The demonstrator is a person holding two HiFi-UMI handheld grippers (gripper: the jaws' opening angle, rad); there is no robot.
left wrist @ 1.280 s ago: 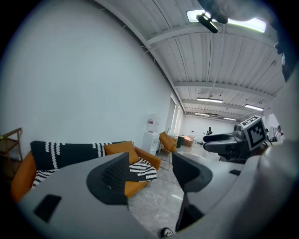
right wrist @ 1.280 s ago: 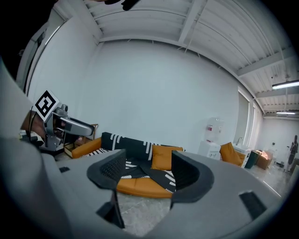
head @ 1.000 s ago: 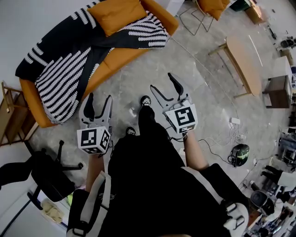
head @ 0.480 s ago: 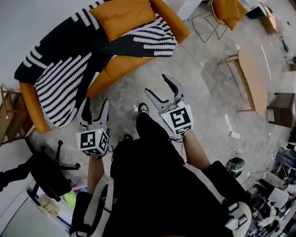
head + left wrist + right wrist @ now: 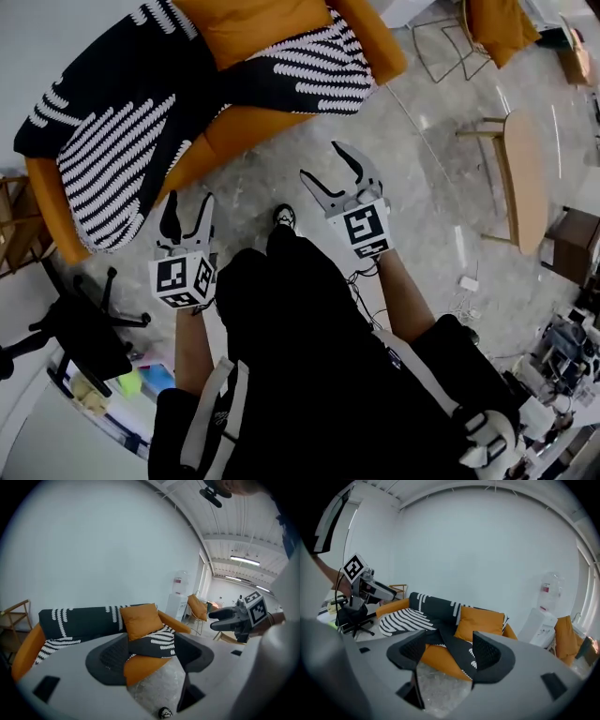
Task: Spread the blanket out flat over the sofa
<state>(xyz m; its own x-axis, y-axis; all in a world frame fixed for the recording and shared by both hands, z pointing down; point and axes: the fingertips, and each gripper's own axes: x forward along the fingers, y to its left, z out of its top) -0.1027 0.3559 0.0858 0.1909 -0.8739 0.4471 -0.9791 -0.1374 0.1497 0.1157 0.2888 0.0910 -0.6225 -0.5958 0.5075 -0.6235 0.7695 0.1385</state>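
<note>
A black blanket (image 5: 112, 141) with white stripes lies rumpled over the orange sofa (image 5: 234, 127). It covers the left end and back, and one strip runs across the seat to the right arm. An orange cushion (image 5: 253, 23) rests on it at the back. Both grippers hang over the floor in front of the sofa, clear of the blanket. My left gripper (image 5: 188, 211) stands open and empty, and so does my right gripper (image 5: 323, 164). The left gripper view frames the blanket (image 5: 154, 641) and cushion (image 5: 140, 620) between wide jaws. The right gripper view shows the blanket (image 5: 412, 618) beyond its parted jaws.
A black office chair (image 5: 84, 328) stands at my left, and a wooden rack (image 5: 9, 225) sits beside the sofa's left end. At the right is an oval wooden table (image 5: 525, 178), with an orange chair (image 5: 502, 23) behind it. A water dispenser (image 5: 543, 616) stands right of the sofa.
The person has stepped nearer the sofa, which now fills more of the head view. Both grippers travelled forward with the body and stay open and empty.
</note>
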